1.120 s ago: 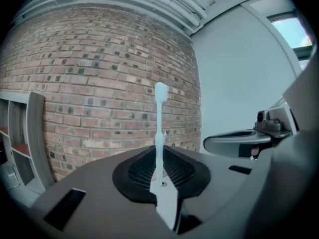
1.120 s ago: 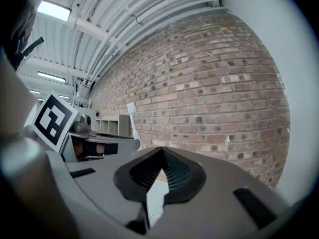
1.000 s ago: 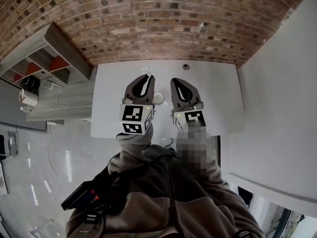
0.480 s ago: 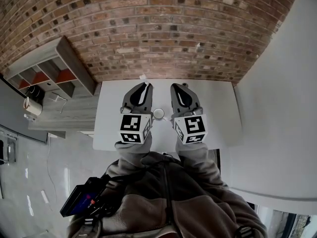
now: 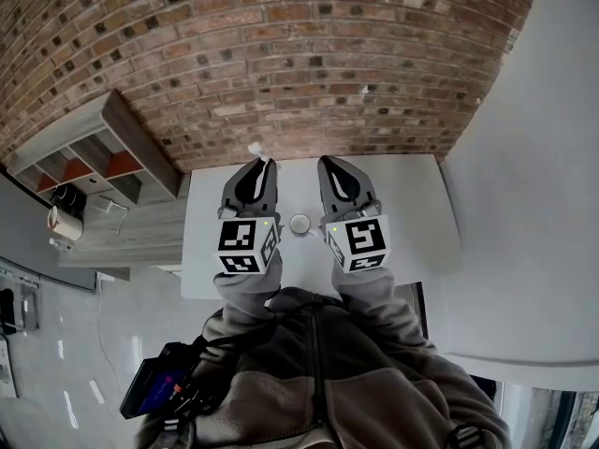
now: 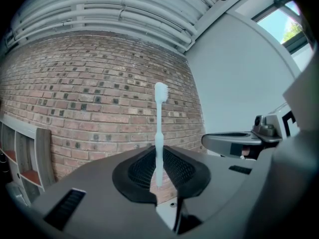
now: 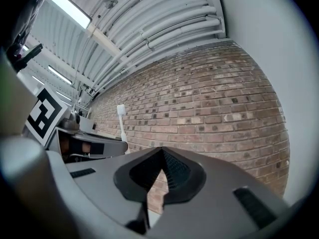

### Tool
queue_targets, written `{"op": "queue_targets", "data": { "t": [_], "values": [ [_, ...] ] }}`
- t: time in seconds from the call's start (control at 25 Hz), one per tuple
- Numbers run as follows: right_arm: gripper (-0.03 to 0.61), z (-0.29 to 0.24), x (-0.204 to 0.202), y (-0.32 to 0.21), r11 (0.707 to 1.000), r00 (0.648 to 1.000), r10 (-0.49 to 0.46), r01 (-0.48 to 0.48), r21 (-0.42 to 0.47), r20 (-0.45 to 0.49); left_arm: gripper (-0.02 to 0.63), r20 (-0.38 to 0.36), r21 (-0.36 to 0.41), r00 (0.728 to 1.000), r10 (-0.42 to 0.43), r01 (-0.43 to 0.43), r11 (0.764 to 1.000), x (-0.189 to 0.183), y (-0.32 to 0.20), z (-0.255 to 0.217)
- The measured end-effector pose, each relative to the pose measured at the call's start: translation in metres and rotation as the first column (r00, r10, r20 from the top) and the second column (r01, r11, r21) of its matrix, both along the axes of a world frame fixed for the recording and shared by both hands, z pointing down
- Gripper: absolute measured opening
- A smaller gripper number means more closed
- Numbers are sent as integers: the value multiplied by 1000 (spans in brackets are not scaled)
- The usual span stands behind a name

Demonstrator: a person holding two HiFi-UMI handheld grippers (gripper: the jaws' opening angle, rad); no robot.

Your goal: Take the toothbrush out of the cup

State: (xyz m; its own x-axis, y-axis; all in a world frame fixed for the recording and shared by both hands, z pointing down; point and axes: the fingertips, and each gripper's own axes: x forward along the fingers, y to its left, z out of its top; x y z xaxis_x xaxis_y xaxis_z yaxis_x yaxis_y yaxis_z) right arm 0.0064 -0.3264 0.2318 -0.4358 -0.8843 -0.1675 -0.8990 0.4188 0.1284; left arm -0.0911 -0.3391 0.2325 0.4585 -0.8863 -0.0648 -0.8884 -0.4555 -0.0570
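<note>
My left gripper [image 5: 259, 165] is shut on a white toothbrush [image 5: 255, 148], whose head sticks out past the jaw tips over the far table edge. In the left gripper view the toothbrush [image 6: 159, 133] stands upright, clamped low on its handle between the black pads [image 6: 142, 171]. A small white cup [image 5: 299, 224] stands on the white table [image 5: 412, 204] between the two grippers, with nothing showing in it. My right gripper [image 5: 330, 163] is beside the left one, shut and holding nothing. The right gripper view shows its jaws [image 7: 162, 171] together, and the toothbrush [image 7: 120, 119] to the left.
A brick wall [image 5: 281, 54] runs behind the table. A grey shelf unit [image 5: 103, 148] with open compartments stands to the left, and a white wall [image 5: 533, 157] lies to the right. The person's sleeves and jacket fill the near edge.
The left gripper has drifted a little left and away from the cup with the toothbrush in it. The cup now sits further back between the grippers, near their cubes.
</note>
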Motion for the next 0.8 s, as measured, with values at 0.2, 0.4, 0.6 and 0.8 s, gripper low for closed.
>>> {"op": "queue_targets", "data": {
  "t": [0.2, 0.4, 0.6, 0.8],
  "values": [
    [0, -3, 1, -1, 1000, 1000, 11, -11, 17, -9, 51, 3, 5, 1000, 15, -15, 1000, 5, -1, -1],
    [0, -3, -1, 0, 1000, 1000, 23, -23, 15, -7, 51, 1, -5, 1000, 21, -21, 1000, 4, -4, 1],
    [0, -2, 1, 2, 999, 999, 31, -31, 8, -7, 51, 3, -18, 1000, 17, -16, 1000, 5, -3, 3],
    [0, 3, 4, 7, 999, 999, 41, -41, -1, -1, 51, 9, -34, 1000, 27, -27, 999, 7, -1, 10]
  ]
}}
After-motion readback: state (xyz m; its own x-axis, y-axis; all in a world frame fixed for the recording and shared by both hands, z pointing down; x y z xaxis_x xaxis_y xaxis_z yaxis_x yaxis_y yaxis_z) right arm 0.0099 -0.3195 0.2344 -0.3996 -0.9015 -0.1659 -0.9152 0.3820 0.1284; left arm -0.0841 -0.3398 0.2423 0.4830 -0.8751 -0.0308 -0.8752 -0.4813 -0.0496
